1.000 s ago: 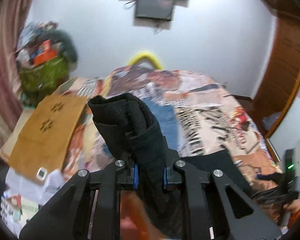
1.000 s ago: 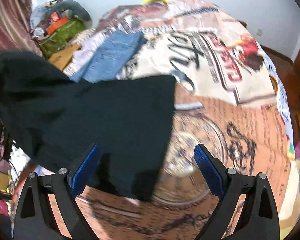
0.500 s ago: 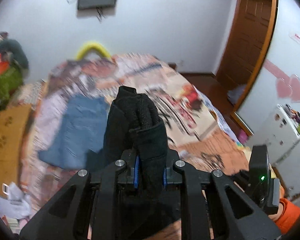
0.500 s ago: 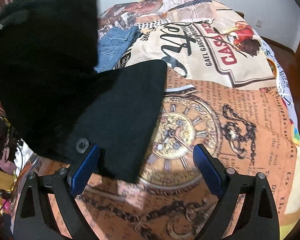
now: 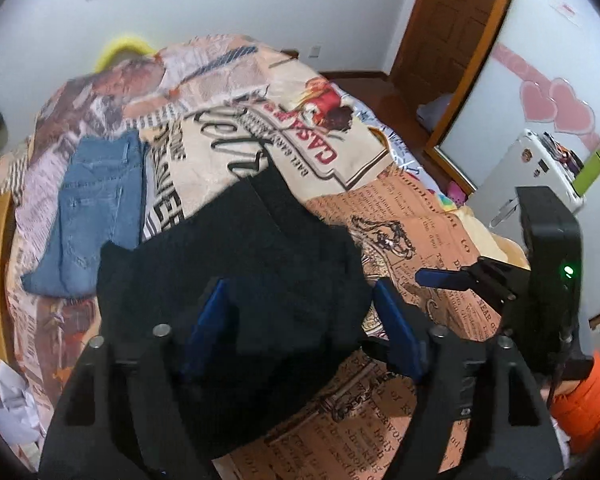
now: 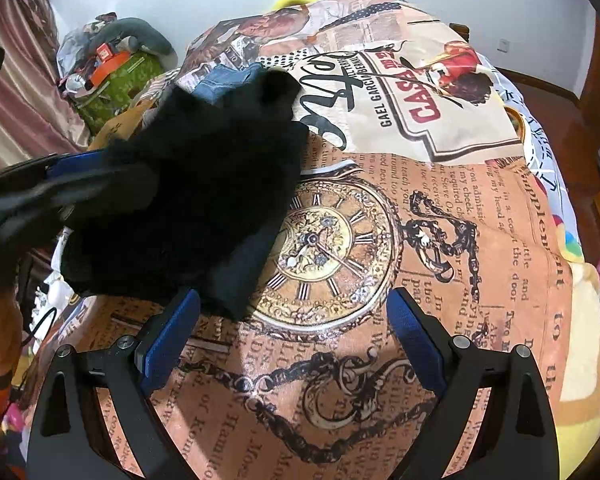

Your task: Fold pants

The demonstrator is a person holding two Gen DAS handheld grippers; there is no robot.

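The black pants (image 5: 236, 256) lie folded over on the printed bedspread (image 5: 400, 216), in the middle of the left wrist view. My left gripper (image 5: 300, 324) hangs just above their near edge, wide open and empty. In the right wrist view the pants (image 6: 204, 200) are at the left, with the left gripper's fingers (image 6: 72, 188) over them. My right gripper (image 6: 292, 344) is open and empty above the clock print, to the right of the pants; it also shows in the left wrist view (image 5: 460, 280).
Folded blue jeans (image 5: 96, 208) lie on the bed left of the black pants. A cluttered green bag (image 6: 116, 76) stands past the bed's far left. A wooden door (image 5: 452, 24) and a white appliance (image 5: 528, 176) are at the right.
My left gripper was shut on the black pants and carried them over to the right; it has now opened and the pants lie folded on the bed. My right gripper stayed open.
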